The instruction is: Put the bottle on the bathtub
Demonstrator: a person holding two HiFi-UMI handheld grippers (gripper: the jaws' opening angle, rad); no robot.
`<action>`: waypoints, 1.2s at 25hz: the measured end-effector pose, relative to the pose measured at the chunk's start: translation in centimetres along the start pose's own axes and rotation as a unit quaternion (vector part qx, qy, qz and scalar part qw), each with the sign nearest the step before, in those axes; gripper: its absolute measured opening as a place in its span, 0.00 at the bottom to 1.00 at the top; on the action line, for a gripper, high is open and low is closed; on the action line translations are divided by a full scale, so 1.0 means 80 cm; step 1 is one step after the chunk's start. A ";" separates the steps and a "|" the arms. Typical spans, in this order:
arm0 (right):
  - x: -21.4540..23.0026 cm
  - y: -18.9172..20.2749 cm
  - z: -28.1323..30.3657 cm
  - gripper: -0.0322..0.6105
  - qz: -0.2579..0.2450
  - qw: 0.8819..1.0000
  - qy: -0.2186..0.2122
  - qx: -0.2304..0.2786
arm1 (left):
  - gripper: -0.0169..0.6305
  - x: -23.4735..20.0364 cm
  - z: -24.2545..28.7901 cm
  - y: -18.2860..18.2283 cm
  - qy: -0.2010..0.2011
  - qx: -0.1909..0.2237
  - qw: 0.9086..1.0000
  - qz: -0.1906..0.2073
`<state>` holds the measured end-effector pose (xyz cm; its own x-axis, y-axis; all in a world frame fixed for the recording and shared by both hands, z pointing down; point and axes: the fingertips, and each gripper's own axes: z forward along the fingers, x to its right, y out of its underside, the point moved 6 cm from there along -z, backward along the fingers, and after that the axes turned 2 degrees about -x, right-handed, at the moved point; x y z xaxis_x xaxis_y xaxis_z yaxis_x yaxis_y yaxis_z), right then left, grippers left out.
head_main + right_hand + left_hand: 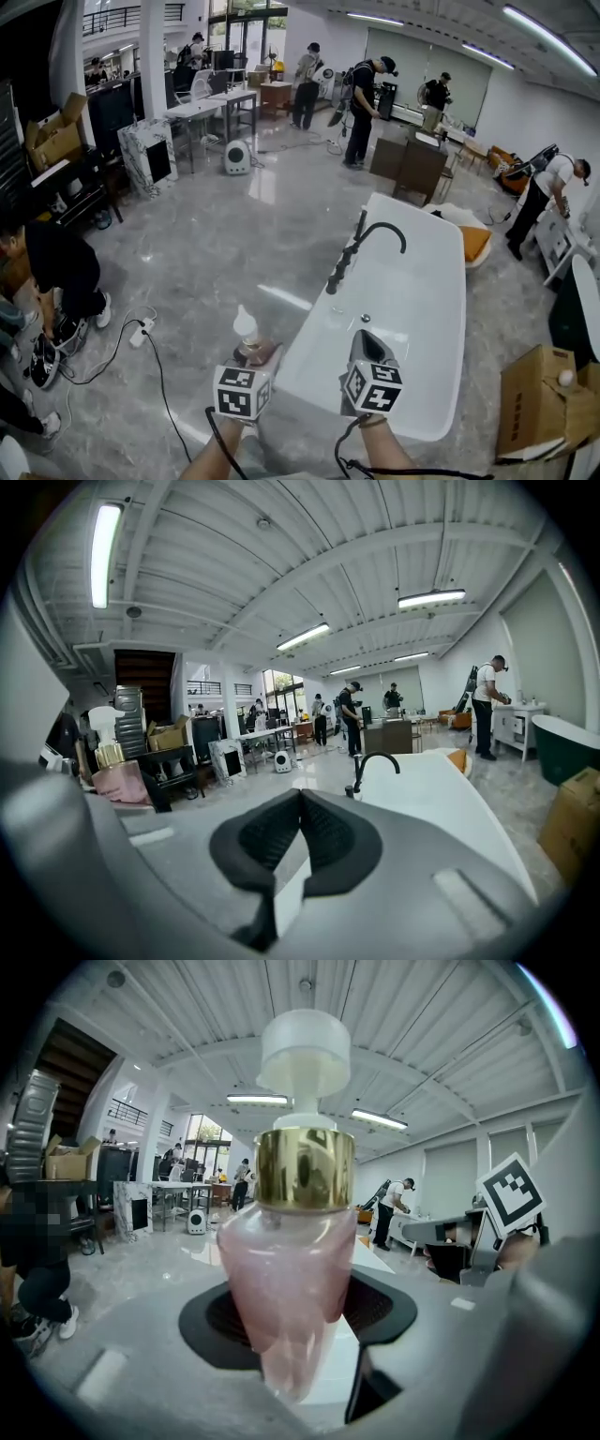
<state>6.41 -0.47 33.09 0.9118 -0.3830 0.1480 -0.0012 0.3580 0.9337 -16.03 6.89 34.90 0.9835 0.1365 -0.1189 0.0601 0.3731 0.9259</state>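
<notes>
A pink bottle (292,1279) with a gold collar and a white pump cap stands upright between the jaws of my left gripper (298,1312), which is shut on its body. In the head view the bottle (247,333) and left gripper (255,354) hang over the floor just left of the white bathtub (412,309). A black faucet (361,246) stands on the tub's left rim. My right gripper (364,339) is over the tub's near end. Its pads meet with nothing between them (298,808). The right gripper view also shows the bottle (114,778) off to its left.
A cardboard box (546,398) stands right of the tub. A power strip (141,332) with a cable lies on the floor at left, near a crouching person (58,272). An orange cushion (475,242) lies beyond the tub. Tables and several people fill the back.
</notes>
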 end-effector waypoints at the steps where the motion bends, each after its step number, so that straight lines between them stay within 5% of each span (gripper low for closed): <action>1: -0.005 -0.006 0.010 0.05 0.005 1.000 0.003 0.001 | 0.43 -0.012 0.008 -0.007 0.005 0.000 1.000 0.003; 14: -0.065 -0.041 0.137 0.05 0.043 0.997 0.070 0.013 | 0.43 -0.155 0.111 -0.063 0.059 -0.015 0.998 0.030; 22: -0.016 -0.021 0.145 0.05 0.072 0.989 0.130 0.004 | 0.43 -0.153 0.161 -0.066 0.084 -0.034 0.995 0.041; 30: 0.030 -0.019 0.155 0.05 0.065 0.987 0.146 -0.003 | 0.43 -0.112 0.203 -0.053 0.108 -0.058 0.991 0.047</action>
<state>3.51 -12.50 36.10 0.9835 -0.0721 0.1660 -0.1250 0.3927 0.9111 -22.31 -10.81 37.88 0.9232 0.3654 -0.1190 -0.0633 0.4502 0.8907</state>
